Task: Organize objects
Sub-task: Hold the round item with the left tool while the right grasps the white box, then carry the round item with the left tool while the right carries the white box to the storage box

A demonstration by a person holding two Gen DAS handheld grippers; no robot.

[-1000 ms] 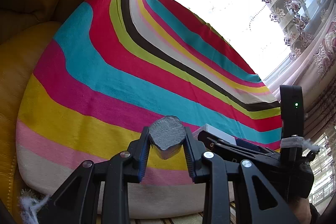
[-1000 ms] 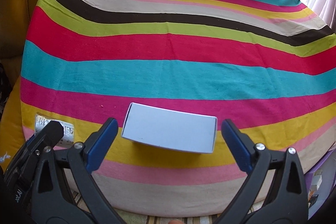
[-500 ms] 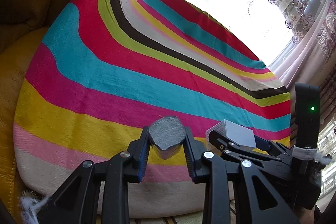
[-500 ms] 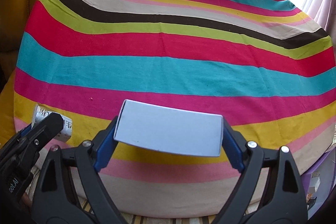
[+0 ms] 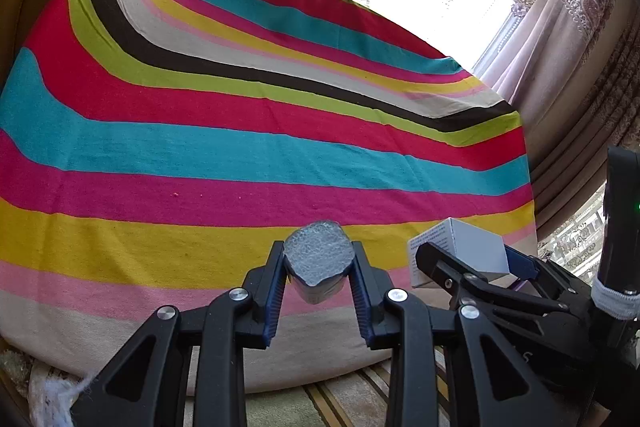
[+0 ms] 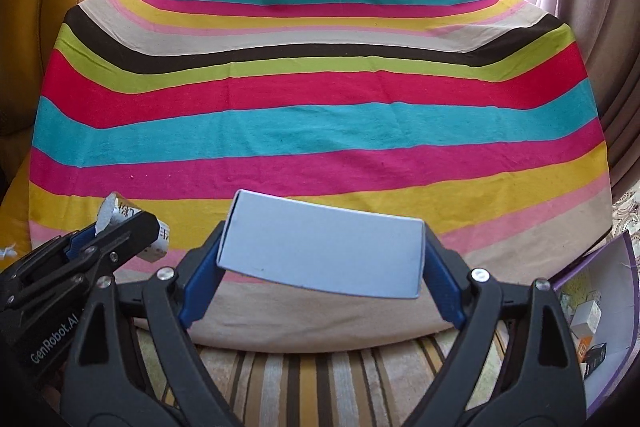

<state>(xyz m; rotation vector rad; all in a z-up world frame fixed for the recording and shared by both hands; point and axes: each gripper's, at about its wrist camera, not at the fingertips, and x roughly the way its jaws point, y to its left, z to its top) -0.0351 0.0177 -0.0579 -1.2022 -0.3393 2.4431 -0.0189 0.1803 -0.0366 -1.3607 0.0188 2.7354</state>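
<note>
While my left gripper (image 5: 318, 277) clamps the foil-topped tube (image 5: 319, 259), my right gripper (image 6: 322, 247) pinches the white box (image 6: 322, 245) above the striped cloth's (image 6: 320, 131) near edge.

Matt woven cloth (image 6: 320, 131) – smooth card box (image 6: 320, 255) – crinkled foil tube (image 5: 318, 251)

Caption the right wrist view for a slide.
Right gripper clamps a white box above a striped cloth; left gripper alongside.

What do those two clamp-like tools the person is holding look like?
Both are black plastic, built like spring clamps with silver rivets. The left gripper and right gripper each have two fingers lined with ribbed blue pads. White "GenRobot.AI" lettering marks the left one's side.
</note>
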